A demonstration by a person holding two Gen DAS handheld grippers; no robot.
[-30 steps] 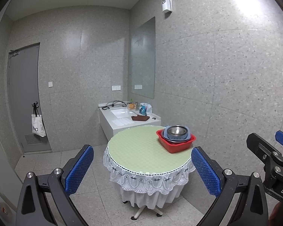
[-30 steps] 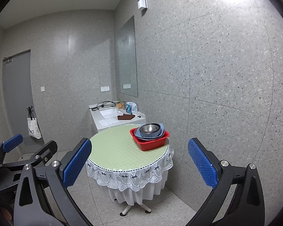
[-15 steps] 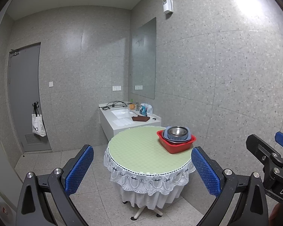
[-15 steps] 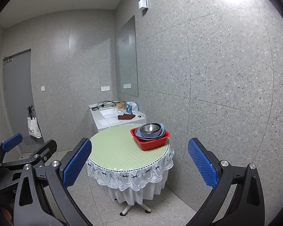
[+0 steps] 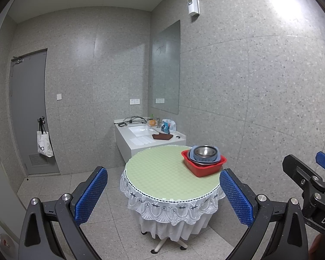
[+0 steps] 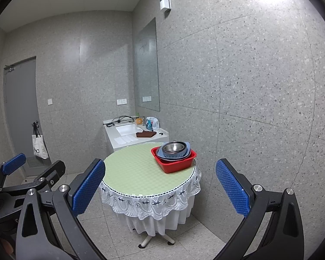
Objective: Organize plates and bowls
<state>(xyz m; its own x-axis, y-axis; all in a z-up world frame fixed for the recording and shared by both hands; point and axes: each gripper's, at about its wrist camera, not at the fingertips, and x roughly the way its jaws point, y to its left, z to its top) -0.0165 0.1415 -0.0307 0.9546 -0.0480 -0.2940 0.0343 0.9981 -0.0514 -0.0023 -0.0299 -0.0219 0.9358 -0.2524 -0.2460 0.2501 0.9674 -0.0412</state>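
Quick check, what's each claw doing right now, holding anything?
Left claw: open, empty, short of the table.
Right claw: open, empty, also short of it.

A washroom — terrazzo-tiled walls, white sink counter [image 5: 149, 137], wall mirror [image 5: 165, 67].

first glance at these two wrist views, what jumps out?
The red basin on the far right part of the round green-topped table, with blue dishes and a steel bowl nested inside it. Next, the blue-padded tongs framing each view: left tongs and right tongs, both wide open, empty and well short of the table. Behind the table stands a white sink counter under a wall mirror.
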